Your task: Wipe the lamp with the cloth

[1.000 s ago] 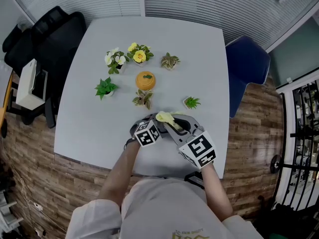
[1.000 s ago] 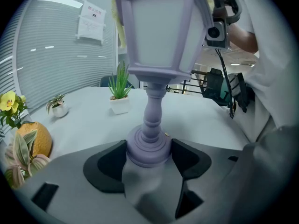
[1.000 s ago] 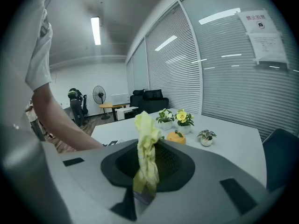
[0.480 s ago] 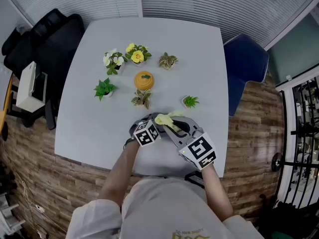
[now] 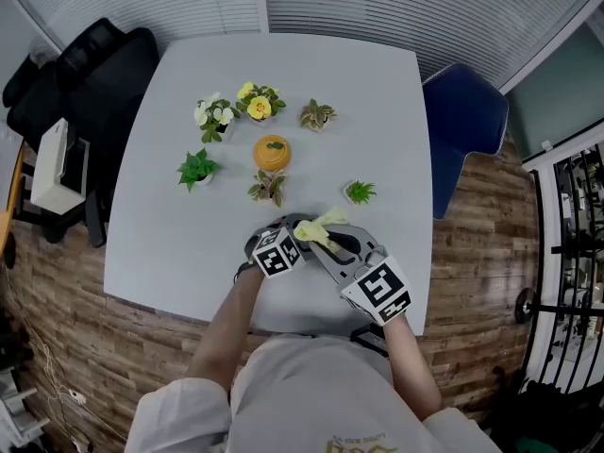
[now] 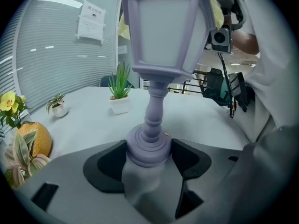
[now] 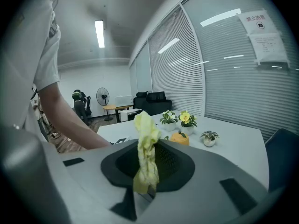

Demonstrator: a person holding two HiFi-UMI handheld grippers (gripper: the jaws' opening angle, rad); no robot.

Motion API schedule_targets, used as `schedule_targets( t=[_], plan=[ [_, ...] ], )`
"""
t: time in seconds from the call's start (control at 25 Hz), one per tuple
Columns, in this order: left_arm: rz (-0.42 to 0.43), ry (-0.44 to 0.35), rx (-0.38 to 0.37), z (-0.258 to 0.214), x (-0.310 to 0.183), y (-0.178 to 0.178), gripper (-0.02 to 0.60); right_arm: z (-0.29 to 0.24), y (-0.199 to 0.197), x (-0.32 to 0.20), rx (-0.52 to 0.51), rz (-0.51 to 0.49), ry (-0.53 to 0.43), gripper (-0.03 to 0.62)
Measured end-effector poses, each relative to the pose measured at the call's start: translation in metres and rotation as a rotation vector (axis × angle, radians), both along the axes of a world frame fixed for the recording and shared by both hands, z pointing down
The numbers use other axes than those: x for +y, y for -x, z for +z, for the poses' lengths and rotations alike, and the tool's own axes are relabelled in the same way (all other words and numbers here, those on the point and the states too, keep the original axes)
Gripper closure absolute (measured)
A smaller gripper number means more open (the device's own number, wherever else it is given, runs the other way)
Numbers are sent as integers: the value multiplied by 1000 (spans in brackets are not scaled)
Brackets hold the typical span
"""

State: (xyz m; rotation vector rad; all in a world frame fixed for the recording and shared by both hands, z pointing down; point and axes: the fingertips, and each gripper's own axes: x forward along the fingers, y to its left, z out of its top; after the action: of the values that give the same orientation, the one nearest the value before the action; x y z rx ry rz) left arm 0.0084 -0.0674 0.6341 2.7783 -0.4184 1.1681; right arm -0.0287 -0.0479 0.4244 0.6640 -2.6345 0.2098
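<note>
Lilac lantern-shaped plastic lamp (image 6: 159, 55), top cut off, round base clamped by left gripper (image 6: 148, 158). Right gripper (image 7: 145, 178) pinches crumpled yellow cloth (image 7: 146, 143).

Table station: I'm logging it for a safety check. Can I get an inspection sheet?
Surface: pale grey table, no spills visible.
Job's things: lilac lamp upright, base in the left jaws; yellow cloth in the right jaws.
Clutter: six small potted plants, orange ornament.
Grippers: left gripper shut on lamp; right gripper shut on cloth.
Cables: black cable hanging beside the person.
Surroundings: black chair, blue chair, wood floor, window blinds.
</note>
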Motion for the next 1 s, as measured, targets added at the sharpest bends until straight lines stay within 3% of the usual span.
schedule_targets(
  t=[1.0],
  plan=[
    [0,8,-2,0,0,0,276,1,-21,11,-120,29,79,524]
  ],
)
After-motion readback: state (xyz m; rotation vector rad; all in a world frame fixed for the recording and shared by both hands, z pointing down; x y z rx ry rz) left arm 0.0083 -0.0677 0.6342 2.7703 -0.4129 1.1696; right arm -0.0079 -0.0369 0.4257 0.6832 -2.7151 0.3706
